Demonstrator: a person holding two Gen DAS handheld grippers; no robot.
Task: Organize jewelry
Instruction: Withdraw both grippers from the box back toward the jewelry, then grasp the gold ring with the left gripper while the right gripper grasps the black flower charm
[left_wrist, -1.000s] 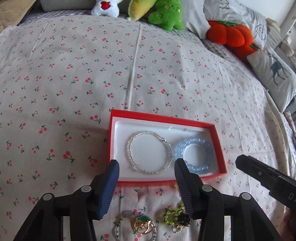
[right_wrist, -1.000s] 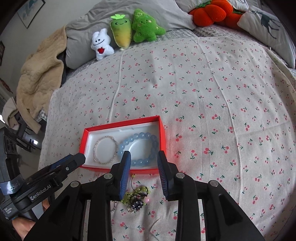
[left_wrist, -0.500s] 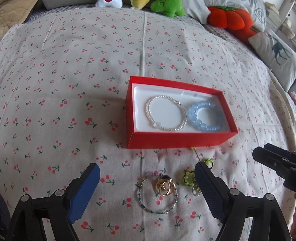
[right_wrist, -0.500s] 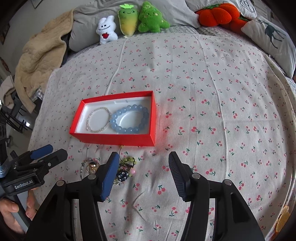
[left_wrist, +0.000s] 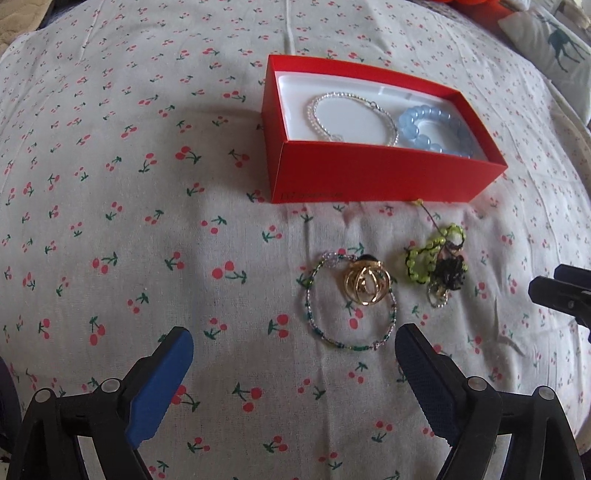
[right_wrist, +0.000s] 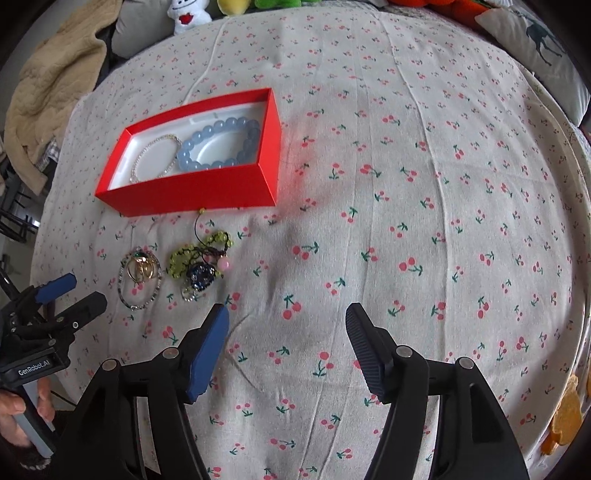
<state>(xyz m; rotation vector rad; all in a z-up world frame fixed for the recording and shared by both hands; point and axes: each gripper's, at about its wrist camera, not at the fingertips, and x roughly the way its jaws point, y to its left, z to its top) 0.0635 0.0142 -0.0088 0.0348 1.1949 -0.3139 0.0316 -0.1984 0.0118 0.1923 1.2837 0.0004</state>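
Observation:
A red box on the cherry-print bedspread holds a silver bracelet and a blue bead bracelet. In front of it lie a thin green-beaded bracelet with gold rings on it, and a tangle of lime-green and black beaded jewelry. My left gripper is wide open and empty just short of the beaded bracelet. My right gripper is open and empty, right of the loose jewelry.
Plush toys and pillows line the far edge of the bed. A beige blanket lies at the far left. Bare bedspread stretches right of the box.
Both grippers have pulled back from the box and dropped lower, and both have opened wider. The loose jewelry now lies ahead of the left gripper's fingers.

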